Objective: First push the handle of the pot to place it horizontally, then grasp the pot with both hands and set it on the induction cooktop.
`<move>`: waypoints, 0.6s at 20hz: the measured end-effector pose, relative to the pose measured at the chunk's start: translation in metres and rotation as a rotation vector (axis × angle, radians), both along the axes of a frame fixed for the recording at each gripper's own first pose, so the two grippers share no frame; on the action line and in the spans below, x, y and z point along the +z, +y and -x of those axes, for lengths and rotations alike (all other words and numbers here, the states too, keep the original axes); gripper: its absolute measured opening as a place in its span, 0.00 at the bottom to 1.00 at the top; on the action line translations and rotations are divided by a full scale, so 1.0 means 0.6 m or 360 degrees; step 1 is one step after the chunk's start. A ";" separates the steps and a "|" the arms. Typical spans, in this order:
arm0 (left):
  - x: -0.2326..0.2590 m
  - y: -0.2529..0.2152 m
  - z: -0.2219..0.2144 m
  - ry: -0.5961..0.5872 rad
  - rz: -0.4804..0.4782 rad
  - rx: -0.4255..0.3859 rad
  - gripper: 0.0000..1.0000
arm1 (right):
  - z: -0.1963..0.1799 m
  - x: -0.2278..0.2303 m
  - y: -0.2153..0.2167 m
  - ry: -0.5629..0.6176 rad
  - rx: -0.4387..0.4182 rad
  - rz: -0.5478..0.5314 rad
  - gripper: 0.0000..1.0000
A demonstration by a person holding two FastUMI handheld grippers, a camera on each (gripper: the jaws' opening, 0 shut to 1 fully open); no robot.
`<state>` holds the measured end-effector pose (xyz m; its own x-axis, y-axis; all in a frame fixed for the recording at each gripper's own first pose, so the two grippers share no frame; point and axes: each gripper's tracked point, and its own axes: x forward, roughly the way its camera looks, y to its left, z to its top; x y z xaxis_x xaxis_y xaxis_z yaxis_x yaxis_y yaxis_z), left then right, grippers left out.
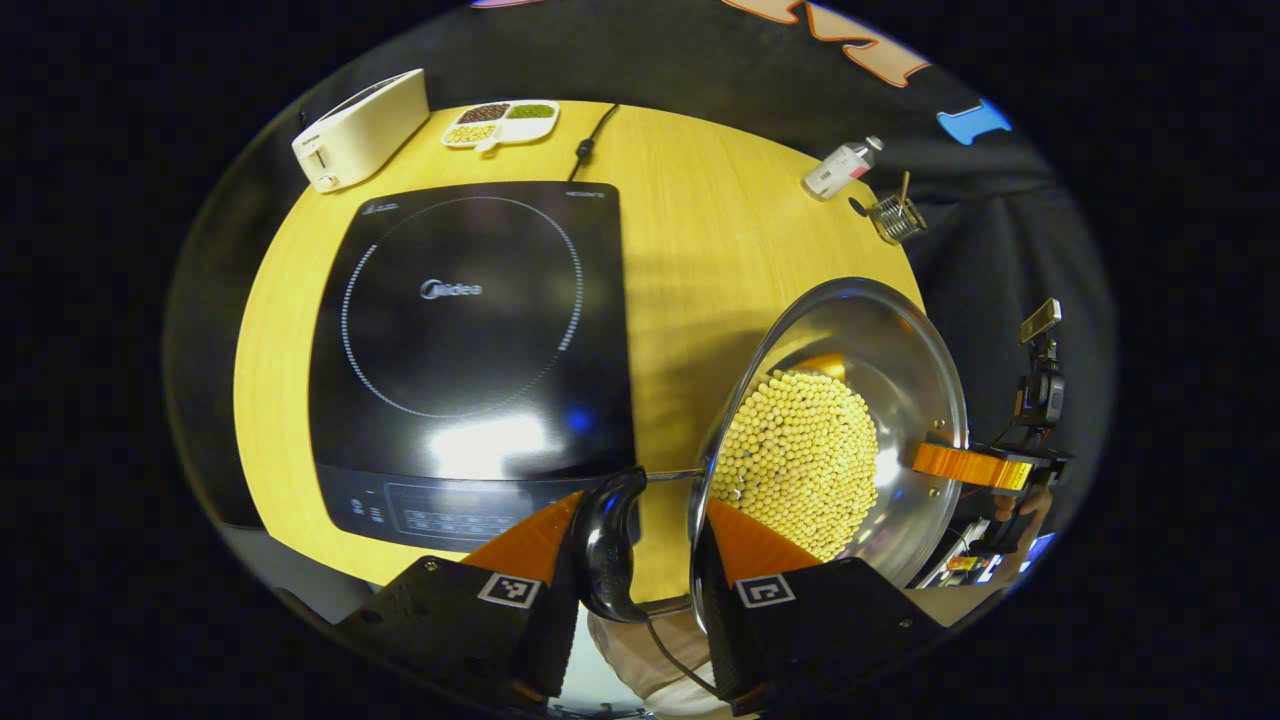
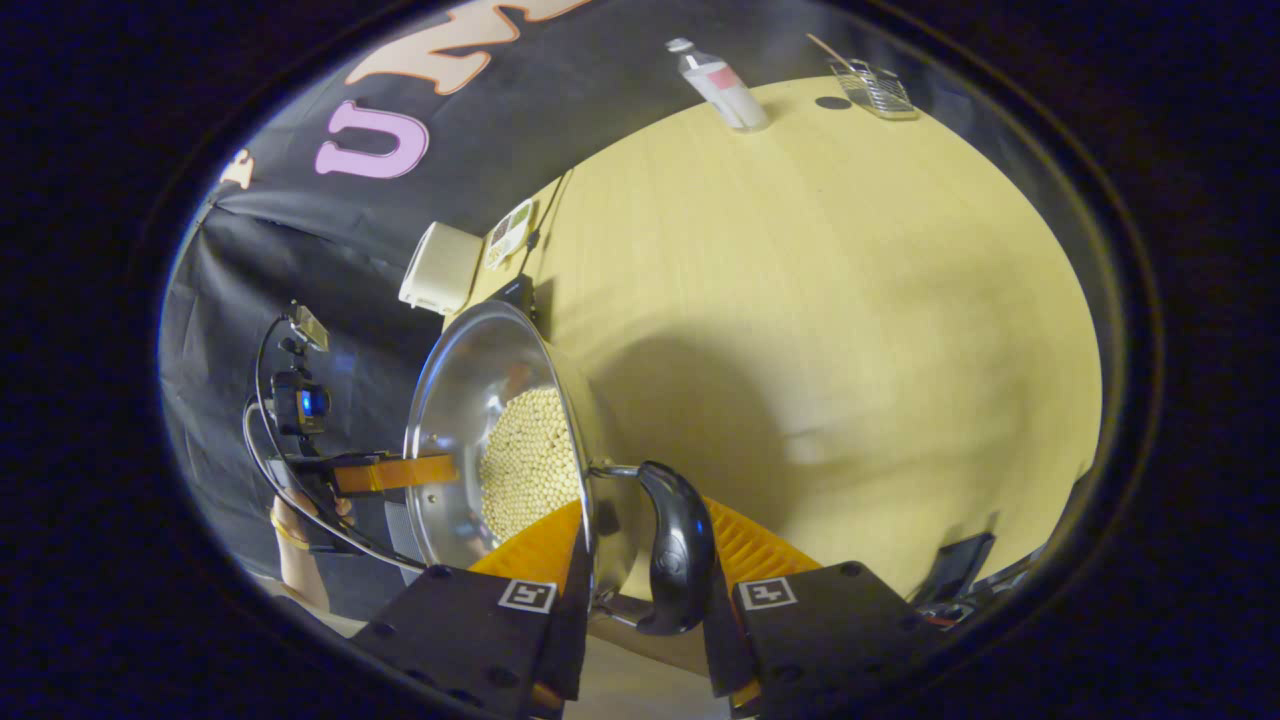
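A steel pot (image 1: 900, 360) half full of yellow beans (image 1: 800, 460) hangs above the wooden table (image 1: 700, 230), just right of the black induction cooktop (image 1: 470, 350). My left gripper (image 1: 643, 500) is shut on the pot's black side handle (image 1: 610, 540) and rim, with one finger inside the pot. In the right gripper view, my right gripper (image 2: 645, 505) is shut on the opposite black handle (image 2: 678, 550) and rim of the pot (image 2: 470, 400). Each view shows the other gripper on the pot's far rim: the right gripper (image 1: 965, 465) and the left gripper (image 2: 390, 472).
Behind the cooktop stand a white appliance (image 1: 360, 130) and a divided dish of beans (image 1: 500, 122), with a black cable (image 1: 590, 140) beside them. A bottle (image 1: 842, 167) and a small glass holder (image 1: 897, 218) sit at the table's far right edge.
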<state>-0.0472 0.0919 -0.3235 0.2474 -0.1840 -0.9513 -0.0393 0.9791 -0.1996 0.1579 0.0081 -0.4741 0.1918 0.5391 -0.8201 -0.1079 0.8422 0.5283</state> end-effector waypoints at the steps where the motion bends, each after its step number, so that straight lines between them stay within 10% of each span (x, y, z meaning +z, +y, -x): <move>1: 0.003 0.021 0.001 -0.0009 -0.0006 -0.0002 0.57 | -0.001 0.001 0.000 -0.0006 -0.0011 -0.0002 0.56; 2: 0.008 0.043 0.001 -0.0016 -0.0011 0.0000 0.58 | 0.001 0.001 0.000 -0.0012 -0.0016 -0.0005 0.46; 12: 0.033 0.258 -0.048 -0.0162 -0.0060 0.0033 0.57 | -0.012 0.002 -0.003 -0.0125 -0.0025 -0.0013 0.51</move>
